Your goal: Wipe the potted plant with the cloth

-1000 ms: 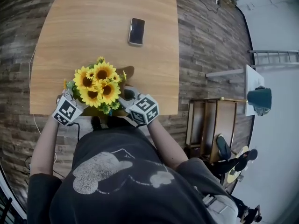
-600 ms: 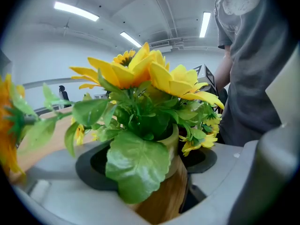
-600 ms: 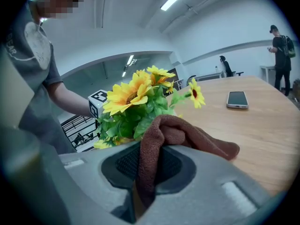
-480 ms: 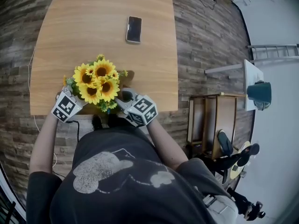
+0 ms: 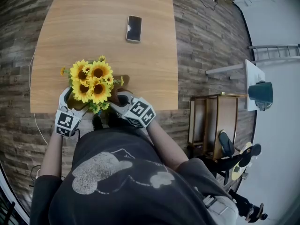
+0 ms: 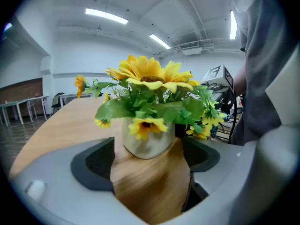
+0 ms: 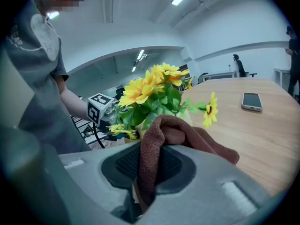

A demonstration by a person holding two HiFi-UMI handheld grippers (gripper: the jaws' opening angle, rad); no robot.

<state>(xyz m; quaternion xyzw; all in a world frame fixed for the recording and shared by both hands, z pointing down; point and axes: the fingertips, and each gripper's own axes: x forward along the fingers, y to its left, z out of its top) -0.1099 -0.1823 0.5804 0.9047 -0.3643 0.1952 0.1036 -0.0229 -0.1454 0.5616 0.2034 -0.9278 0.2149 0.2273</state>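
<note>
Right gripper view: the right hand-held gripper [image 7: 149, 168] clamps the cloth [image 7: 165, 130] just beside the potted plant [image 7: 157, 90] (wiping looks unfinished), while the left hand-held gripper [image 6: 147, 153], jaws just opening, straddles it untouched.

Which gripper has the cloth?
The right gripper, shut on the brown cloth; the left gripper has just been opening its fingers, off the pot.

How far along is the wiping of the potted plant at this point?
Done: the right tool is clamped on the brown cloth. In hand: the cloth hovers beside the potted plant; the left tool's jaws have just been opening, the pot just ahead, ungripped. Left: apparently the wiping itself.
</note>
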